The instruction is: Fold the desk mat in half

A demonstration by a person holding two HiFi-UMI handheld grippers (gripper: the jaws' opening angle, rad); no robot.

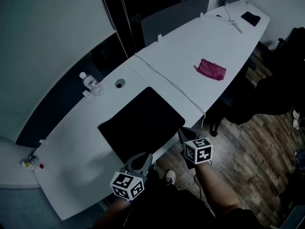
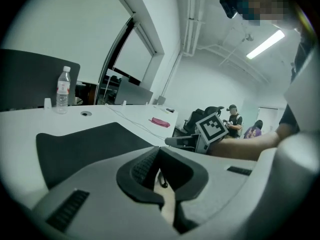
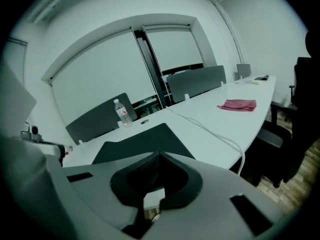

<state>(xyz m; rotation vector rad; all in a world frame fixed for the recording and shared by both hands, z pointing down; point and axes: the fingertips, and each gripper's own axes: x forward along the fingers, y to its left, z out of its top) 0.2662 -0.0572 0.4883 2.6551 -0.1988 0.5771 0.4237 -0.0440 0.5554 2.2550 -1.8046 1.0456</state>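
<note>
Two tongs work at the near edge of the mat [image 1: 143, 118], one at each near corner. This is how a fold in half should start, because both corners can then rise together and the edge stays straight. A bottle [image 1: 89, 81] stands left of the mat, well apart, so I judge it will not disturb the fold. The left tongs [image 1: 139, 159] are clenched at the mat's near left corner, and the thin edge seems pinched between them. The mat lies flat on the table [image 1: 190, 46], close along its near rim. The right tongs [image 1: 186, 132] are clenched too, on the mat's near right corner. Right of the mat runs a cable [image 1: 176, 87], and beyond it lies a pink cloth [image 1: 210, 69], well apart.
</note>
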